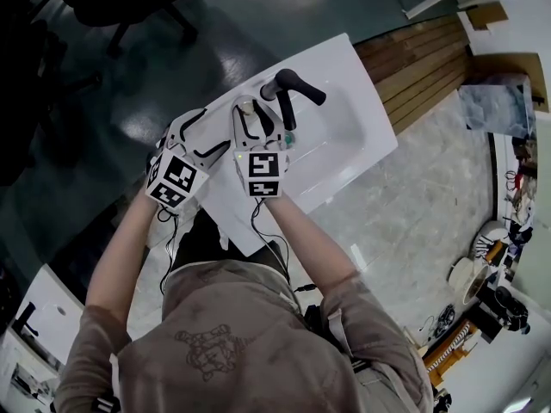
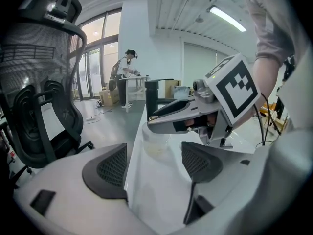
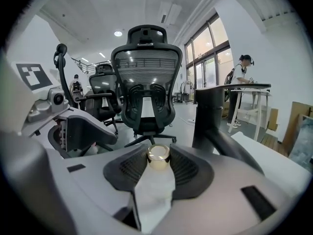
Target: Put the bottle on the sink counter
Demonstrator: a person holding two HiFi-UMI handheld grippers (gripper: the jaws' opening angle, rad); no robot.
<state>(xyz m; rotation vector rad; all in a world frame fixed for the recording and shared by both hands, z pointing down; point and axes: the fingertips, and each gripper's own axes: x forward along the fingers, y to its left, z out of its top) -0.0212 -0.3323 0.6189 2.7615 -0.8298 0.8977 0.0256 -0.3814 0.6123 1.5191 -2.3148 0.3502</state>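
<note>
Hunched at the near edge, a person (image 1: 232, 334) works over the white sink counter (image 1: 353, 76), with its black faucet (image 1: 293, 89) just beyond the tools. The left gripper (image 2: 154, 165) hangs spread and empty. The right gripper (image 1: 257, 119) pinches a small gold-capped bottle (image 3: 155, 190) close to the faucet. The likely best course is to lower it upright onto flat counter, clear of faucet and rim, then release.

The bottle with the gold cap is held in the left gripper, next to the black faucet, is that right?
No, the right gripper holds it. The right gripper view shows the bottle with the gold cap pinched between its pads, next to the black faucet. The left gripper is open and empty.
</note>
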